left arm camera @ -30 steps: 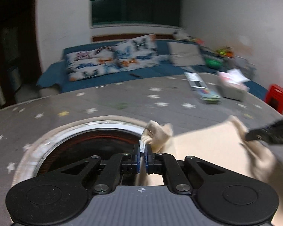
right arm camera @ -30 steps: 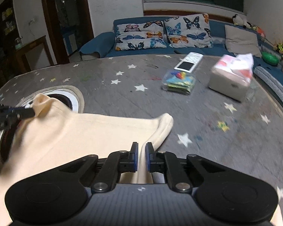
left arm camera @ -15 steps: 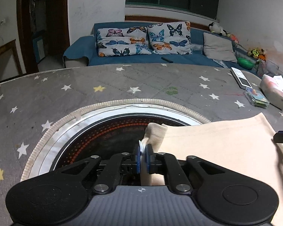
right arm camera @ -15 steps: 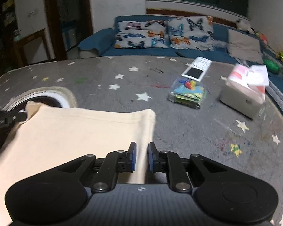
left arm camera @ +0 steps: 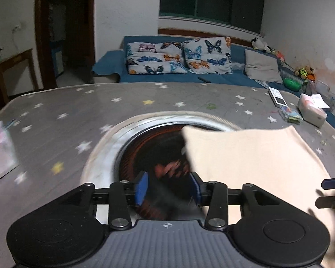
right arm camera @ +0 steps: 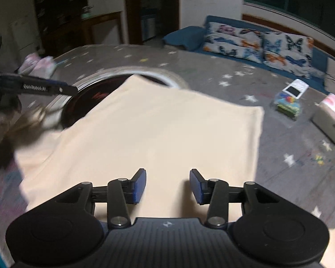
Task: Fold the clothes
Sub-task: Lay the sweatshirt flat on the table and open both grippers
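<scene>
Left gripper (left arm camera: 168, 187): the two blue-padded jaws stand wide apart and grip nothing. Below them lies the round dark recess with a pale metal rim (left arm camera: 158, 120) set into the grey star-printed table cover (left arm camera: 56, 120). The recess interior is motion-blurred; its reddish pattern cannot be resolved.

Right gripper (right arm camera: 167, 185): the two blue-padded jaws stand wide apart, above the fabric, gripping nothing.

One cream-coloured folded garment (right arm camera: 158, 125) lies flat on the table cover. Its far left corner overlaps the recess rim. Its near edge is cut off behind both gripper bodies.

In the left wrist view, the garment (left arm camera: 252, 156) sits just right of the left gripper's jaws; whether the right pad touches it cannot be told.

Far right of the table:
- one white tissue box (right arm camera: 330, 118);
- one clear packet of coloured items (right arm camera: 288, 105);
- one flat white device with a dark screen (right arm camera: 295, 88).

On the blue sofa (left arm camera: 230, 79) there are two butterfly-print pillows (left arm camera: 180, 55) and one plain grey cushion (left arm camera: 262, 69).
</scene>
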